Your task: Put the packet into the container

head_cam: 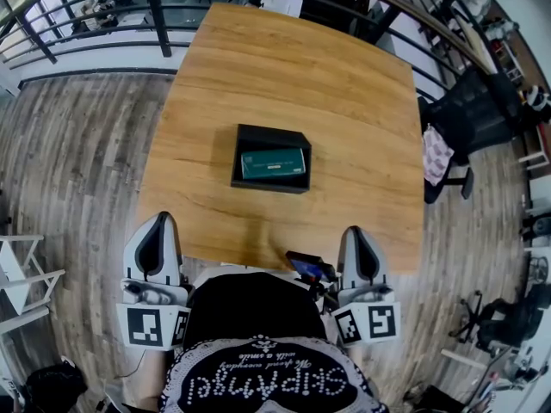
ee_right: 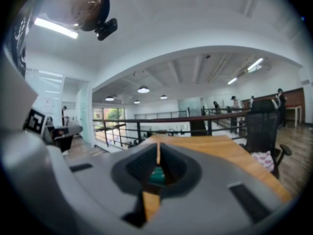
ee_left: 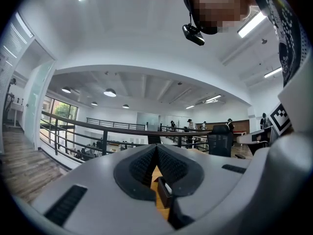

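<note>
A black rectangular container [head_cam: 269, 138] stands in the middle of the wooden table [head_cam: 344, 101], and a green packet [head_cam: 273, 163] lies flat inside it. My left gripper [head_cam: 160, 219] and right gripper [head_cam: 357, 231] hover at the table's near edge, close to my body and well short of the container. Both are shut with nothing between their jaws. In the left gripper view, the container's edge [ee_left: 163, 192] shows below the closed left gripper [ee_left: 156, 147]. In the right gripper view, the packet [ee_right: 156, 175] peeks out below the closed right gripper [ee_right: 158, 154].
A black office chair [head_cam: 472, 110] with a patterned cloth [head_cam: 436, 155] stands at the table's right side. A dark railing [head_cam: 164, 11] runs behind the far edge. A white rack [head_cam: 21, 274] sits on the wood floor at left. A small dark device [head_cam: 308, 268] hangs at my chest.
</note>
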Action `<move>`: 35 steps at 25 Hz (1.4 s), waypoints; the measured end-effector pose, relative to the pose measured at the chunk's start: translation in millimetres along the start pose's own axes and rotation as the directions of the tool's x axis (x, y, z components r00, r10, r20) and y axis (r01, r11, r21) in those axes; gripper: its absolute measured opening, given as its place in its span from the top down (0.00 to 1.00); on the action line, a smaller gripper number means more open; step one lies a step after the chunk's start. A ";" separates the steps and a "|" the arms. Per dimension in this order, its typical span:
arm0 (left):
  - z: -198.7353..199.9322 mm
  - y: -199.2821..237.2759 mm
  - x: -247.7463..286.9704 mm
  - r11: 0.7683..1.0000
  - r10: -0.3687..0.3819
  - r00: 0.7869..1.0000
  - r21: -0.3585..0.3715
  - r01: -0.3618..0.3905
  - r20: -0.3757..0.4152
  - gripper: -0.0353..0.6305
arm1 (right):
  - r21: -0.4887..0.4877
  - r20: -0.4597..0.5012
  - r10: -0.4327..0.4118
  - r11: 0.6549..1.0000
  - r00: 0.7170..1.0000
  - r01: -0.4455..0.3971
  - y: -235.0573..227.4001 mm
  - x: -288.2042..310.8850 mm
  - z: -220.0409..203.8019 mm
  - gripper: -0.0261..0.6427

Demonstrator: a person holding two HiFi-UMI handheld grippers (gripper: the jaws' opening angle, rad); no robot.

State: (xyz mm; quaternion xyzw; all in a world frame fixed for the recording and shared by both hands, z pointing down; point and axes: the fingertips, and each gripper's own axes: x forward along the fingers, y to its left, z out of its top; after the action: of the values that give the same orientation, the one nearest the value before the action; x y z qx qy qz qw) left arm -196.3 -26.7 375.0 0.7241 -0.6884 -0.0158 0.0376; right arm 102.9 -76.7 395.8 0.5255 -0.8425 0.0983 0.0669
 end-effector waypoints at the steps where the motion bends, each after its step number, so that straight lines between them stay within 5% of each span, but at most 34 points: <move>1: 0.8 -1.7 1.9 1.000 -0.007 1.000 0.004 0.007 -0.001 0.91 | -0.002 0.004 0.000 1.000 1.000 0.000 -0.2 1.0 1.6 0.90; 10: 7.4 -9.3 11.4 0.998 -0.037 0.999 0.057 0.036 0.004 0.91 | -0.007 0.024 -0.002 1.000 1.000 0.003 -1.6 3.1 8.2 0.90; 35: 2.5 -9.8 13.3 0.996 -0.081 0.997 0.029 0.081 0.001 0.91 | -0.015 0.011 -0.009 1.000 1.000 0.009 7.4 3.1 2.3 0.90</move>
State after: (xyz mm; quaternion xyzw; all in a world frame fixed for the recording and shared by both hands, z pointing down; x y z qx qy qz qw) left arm -186.0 -39.5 372.2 0.7518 -0.6589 -0.0082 0.0257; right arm 94.9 -76.8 393.6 0.5293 -0.8411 0.0889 0.0666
